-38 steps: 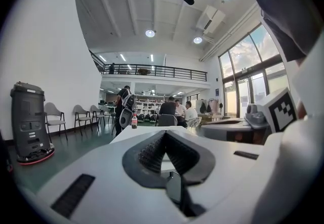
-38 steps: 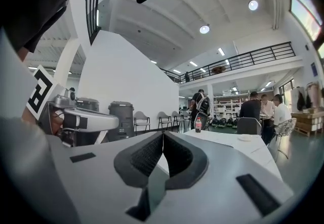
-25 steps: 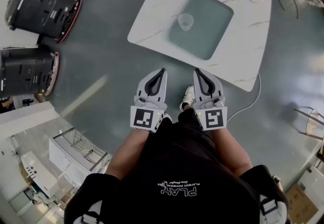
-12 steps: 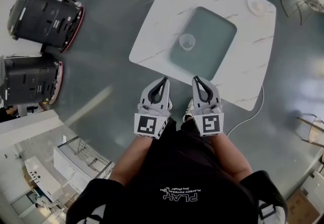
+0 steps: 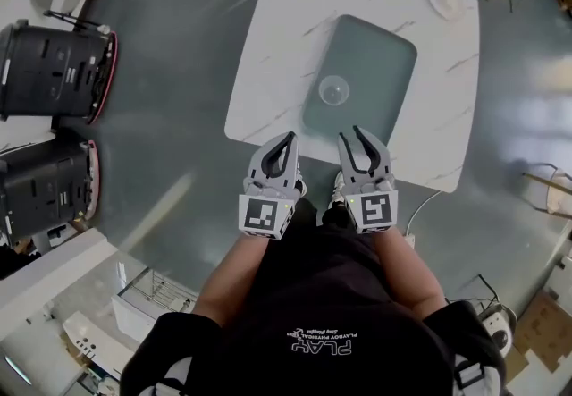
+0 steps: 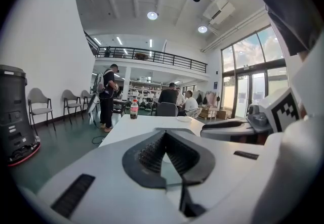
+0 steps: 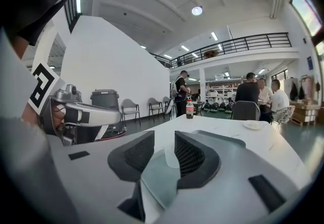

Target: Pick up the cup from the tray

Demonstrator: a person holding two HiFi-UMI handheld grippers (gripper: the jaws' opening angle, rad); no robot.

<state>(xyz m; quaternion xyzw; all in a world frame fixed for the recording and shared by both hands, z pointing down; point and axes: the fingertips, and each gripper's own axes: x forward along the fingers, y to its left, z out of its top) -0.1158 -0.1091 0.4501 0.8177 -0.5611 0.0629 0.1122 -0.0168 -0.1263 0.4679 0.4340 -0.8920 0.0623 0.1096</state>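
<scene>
Cup (image 5: 334, 90) stands upright and untouched at the near end of the green tray (image 5: 375, 41) on the white worktop (image 5: 286, 54). In the head view the person is closer to the worktop than a second ago, with both tongs carried forward side by side to its near edge. The left tongs (image 5: 286, 140) are together and empty. The right tongs (image 5: 350, 133) have just been opening and hold nothing. The left gripper view shows its jaws meeting at the tips, pointed almost level across the worktop towards a bottle (image 6: 134, 109) at the far end. The right gripper view shows a narrow gap with the cup (image 7: 171, 156) framed beyond it, so the right tongs look lined up for the reach.
</scene>
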